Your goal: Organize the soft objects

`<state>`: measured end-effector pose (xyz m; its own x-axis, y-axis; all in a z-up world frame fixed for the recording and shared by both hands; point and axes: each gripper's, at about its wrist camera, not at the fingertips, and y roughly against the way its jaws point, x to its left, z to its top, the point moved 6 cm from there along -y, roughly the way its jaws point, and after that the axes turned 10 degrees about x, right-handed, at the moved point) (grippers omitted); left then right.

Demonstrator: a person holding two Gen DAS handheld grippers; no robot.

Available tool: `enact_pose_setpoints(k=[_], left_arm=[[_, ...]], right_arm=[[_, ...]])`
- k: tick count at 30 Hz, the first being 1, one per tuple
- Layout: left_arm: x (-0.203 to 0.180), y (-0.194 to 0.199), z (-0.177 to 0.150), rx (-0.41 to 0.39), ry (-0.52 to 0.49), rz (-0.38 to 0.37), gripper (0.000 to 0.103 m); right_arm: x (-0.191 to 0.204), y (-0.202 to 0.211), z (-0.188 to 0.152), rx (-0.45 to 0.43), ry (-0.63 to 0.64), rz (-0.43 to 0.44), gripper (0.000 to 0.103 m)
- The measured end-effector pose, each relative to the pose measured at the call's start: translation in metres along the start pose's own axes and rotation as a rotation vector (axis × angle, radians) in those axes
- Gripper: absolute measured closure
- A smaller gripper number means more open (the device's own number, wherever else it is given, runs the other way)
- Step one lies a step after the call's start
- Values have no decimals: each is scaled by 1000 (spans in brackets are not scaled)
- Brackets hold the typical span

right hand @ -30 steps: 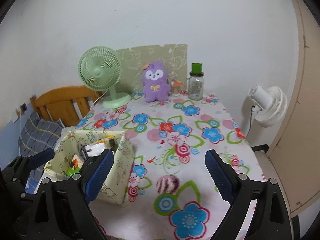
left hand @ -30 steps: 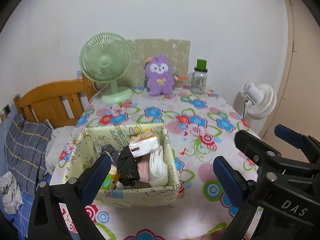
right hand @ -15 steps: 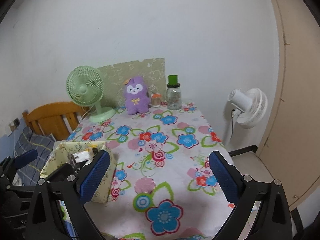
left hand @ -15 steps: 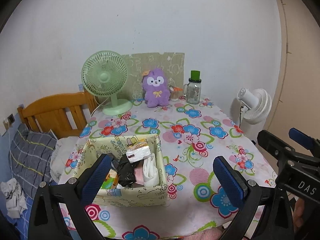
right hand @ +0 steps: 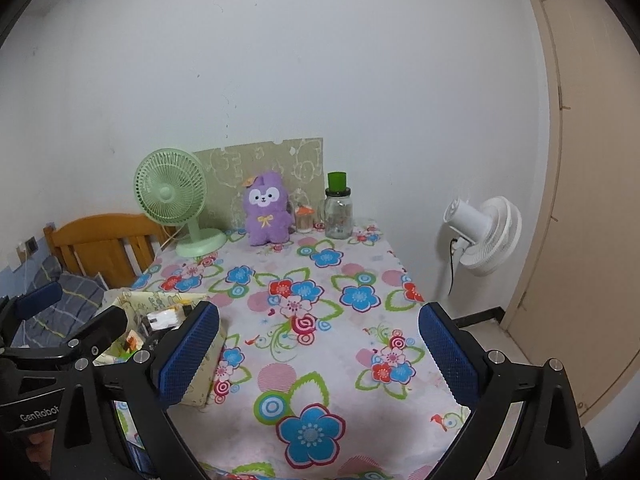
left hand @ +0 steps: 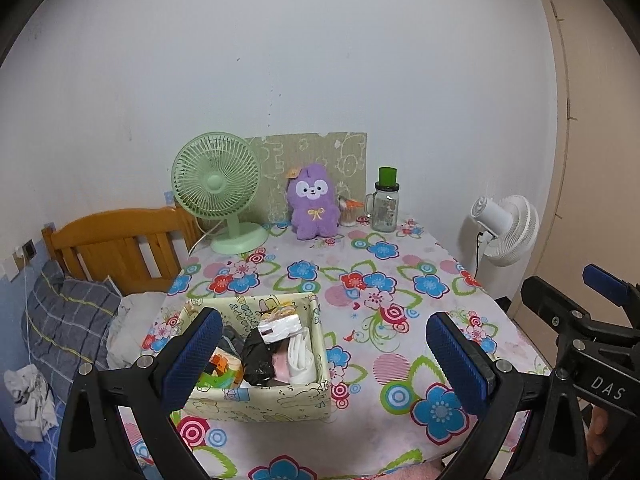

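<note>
Both grippers spread and empty over the flowered desk; soft things packed in the box, plush toy at the far wall.

Foreground: left gripper (left hand: 324,354) jaws wide apart, nothing between; right gripper (right hand: 318,354) likewise. Lower left of the left view: patterned box (left hand: 260,398) on desk (left hand: 400,320), holding a black bag (left hand: 256,354), white folded cloth (left hand: 300,356) and packets. Far edge, centre frame: green fan (left hand: 218,192), purple plush toy (left hand: 314,202) upright against a board, glass jar (left hand: 385,206) just to its right.
</note>
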<state>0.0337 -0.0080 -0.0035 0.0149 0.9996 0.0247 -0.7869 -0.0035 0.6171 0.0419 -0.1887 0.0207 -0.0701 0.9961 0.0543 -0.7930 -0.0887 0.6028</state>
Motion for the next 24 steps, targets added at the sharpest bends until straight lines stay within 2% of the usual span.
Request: enact_pose_setpoints(k=[8,24], left_arm=[[-3,10,1,-34,-7,11,0],[4,8,-1,-30,15,12,0]], right_arm=[[-2,8,1,-16,0,-12,2],[3,10,0,-10,2,-14,2]])
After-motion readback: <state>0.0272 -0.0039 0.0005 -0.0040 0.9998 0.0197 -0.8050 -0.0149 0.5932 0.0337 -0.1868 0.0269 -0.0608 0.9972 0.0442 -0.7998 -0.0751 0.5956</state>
